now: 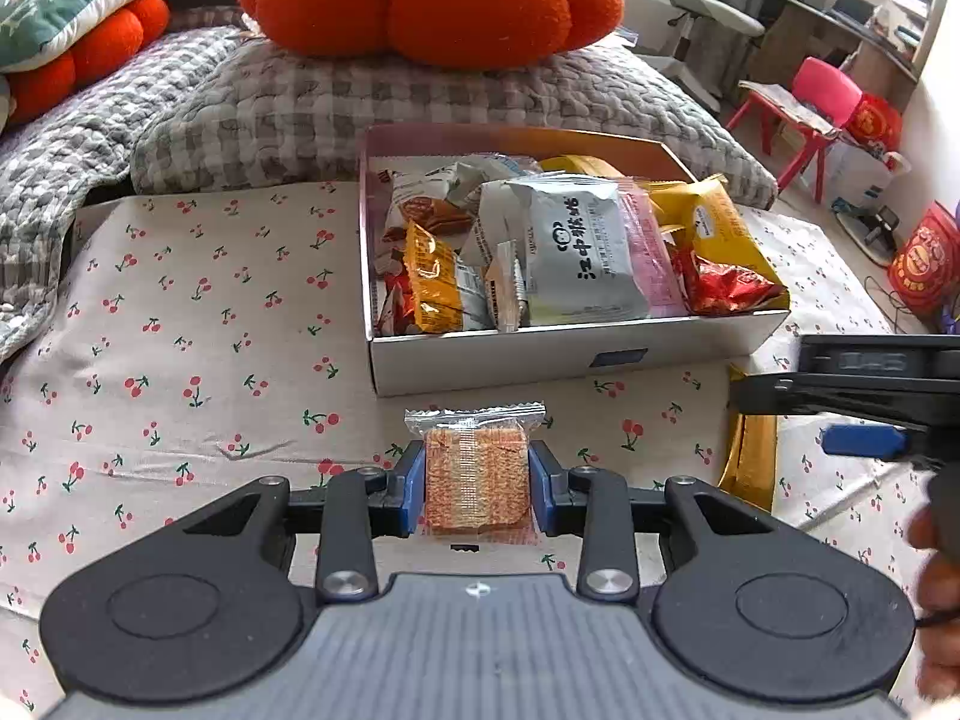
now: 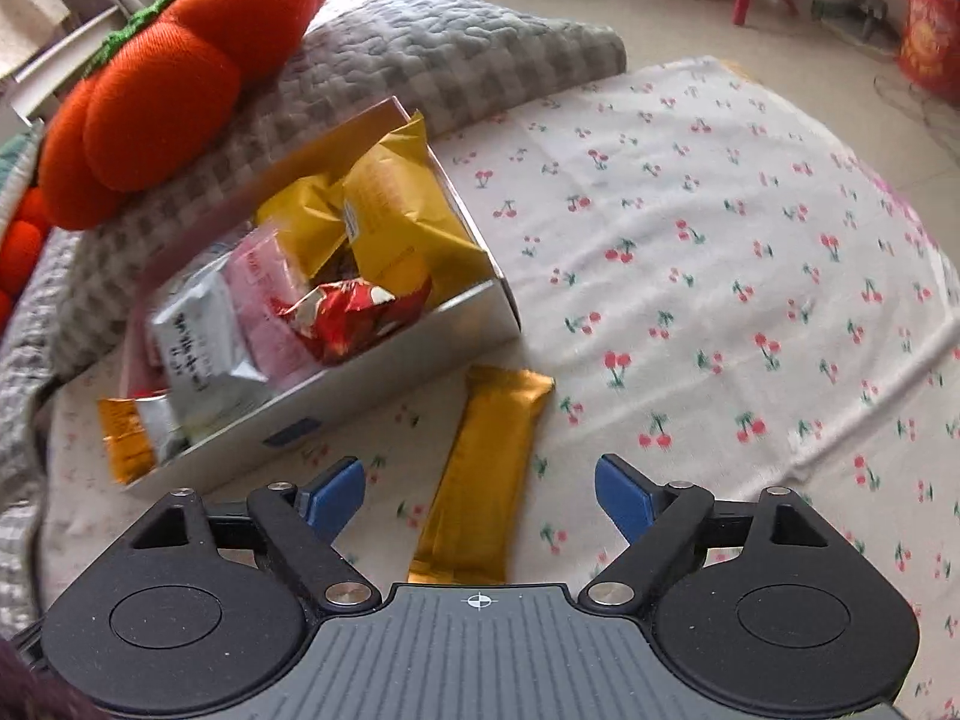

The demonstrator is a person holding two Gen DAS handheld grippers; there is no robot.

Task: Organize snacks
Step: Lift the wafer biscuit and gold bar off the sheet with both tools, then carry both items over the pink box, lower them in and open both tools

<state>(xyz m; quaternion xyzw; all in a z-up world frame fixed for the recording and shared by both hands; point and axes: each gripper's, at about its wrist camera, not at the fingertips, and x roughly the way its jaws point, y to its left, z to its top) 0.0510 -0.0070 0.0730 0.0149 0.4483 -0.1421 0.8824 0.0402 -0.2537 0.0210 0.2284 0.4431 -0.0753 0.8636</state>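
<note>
Left claw (image 1: 477, 489) grips a noodle packet (image 1: 477, 474) over cherry-print sheet (image 1: 198, 324).

Light: I see bright, soft daylight, shadows faint.
Glare: white washout at top right corner of left view.
Blur: right view smeared on the box (image 2: 384, 354).
Edges: fisheye bending, dark corners.
</note>
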